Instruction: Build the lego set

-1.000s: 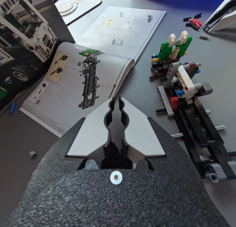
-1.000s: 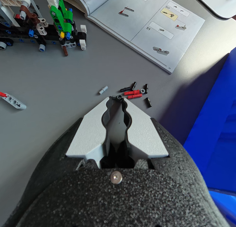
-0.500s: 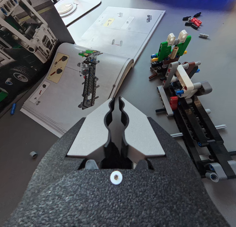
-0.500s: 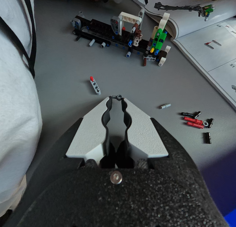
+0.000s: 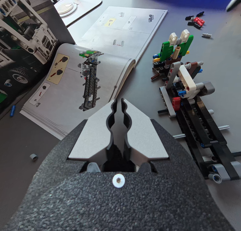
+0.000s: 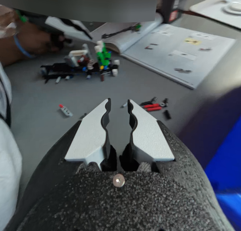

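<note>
The half-built lego chassis (image 5: pixel 193 107), black beams with white, grey, red and green parts, lies on the grey table right of my left gripper (image 5: pixel 119 99). That gripper is shut and empty over the edge of the open instruction booklet (image 5: pixel 78 81). In the blurred right wrist view my right gripper (image 6: pixel 119 99) is open and empty above the table. A small black piece (image 6: pixel 83 116) lies just left of its left finger. The chassis (image 6: pixel 78 68) lies farther off. Loose red and black pins (image 6: pixel 152 106) lie right of the tips, a grey beam with a red pin (image 6: pixel 65 110) to the left.
The lego box (image 5: pixel 19 42) stands at the left and a white tray (image 5: pixel 78 4) behind it. A blue bin (image 6: pixel 228 146) is at the right. A grey bush (image 5: pixel 33 157) and a blue pin (image 5: pixel 12 110) lie loose. The person's hand (image 6: pixel 32 42) holds the left gripper behind the chassis. Across from one pair of fingers to the other is roughly 25 centimeters. My left gripper's tips are some 15 centimeters from the grey bush (image 5: pixel 33 157).
My right gripper swung away from the pin pile with a small black piece, then opened; the piece now lies on the table beside it. The left gripper has barely moved.
</note>
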A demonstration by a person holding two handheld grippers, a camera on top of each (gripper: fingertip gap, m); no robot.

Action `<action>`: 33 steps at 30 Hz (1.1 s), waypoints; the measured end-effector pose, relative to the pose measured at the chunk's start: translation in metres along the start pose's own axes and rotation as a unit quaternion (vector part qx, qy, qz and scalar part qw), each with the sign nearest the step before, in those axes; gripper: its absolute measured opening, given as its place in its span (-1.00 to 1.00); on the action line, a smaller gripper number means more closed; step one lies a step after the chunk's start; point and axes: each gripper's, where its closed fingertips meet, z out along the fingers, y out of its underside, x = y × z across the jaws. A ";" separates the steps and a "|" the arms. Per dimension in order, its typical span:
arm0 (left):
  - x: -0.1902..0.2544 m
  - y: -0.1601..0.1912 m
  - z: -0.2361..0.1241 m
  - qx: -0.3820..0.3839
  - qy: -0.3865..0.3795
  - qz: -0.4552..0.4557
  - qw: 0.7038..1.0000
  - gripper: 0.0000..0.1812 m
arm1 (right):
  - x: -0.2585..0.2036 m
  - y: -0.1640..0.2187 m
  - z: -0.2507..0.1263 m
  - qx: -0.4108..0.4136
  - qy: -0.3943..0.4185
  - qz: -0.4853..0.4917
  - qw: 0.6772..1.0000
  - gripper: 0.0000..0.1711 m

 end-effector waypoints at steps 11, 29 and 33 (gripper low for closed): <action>0.000 0.001 0.001 -0.006 0.000 0.000 1.000 -0.94 | 0.082 0.016 -0.014 -0.075 0.322 -0.037 0.943 -0.81; 0.001 0.002 0.001 -0.008 0.003 -0.001 1.000 -0.94 | 0.079 0.030 0.000 -0.121 0.275 -0.016 0.954 -0.96; 0.001 0.002 0.000 -0.007 0.003 -0.001 1.000 -0.94 | 0.075 0.030 0.001 -0.119 0.260 -0.013 0.958 -0.96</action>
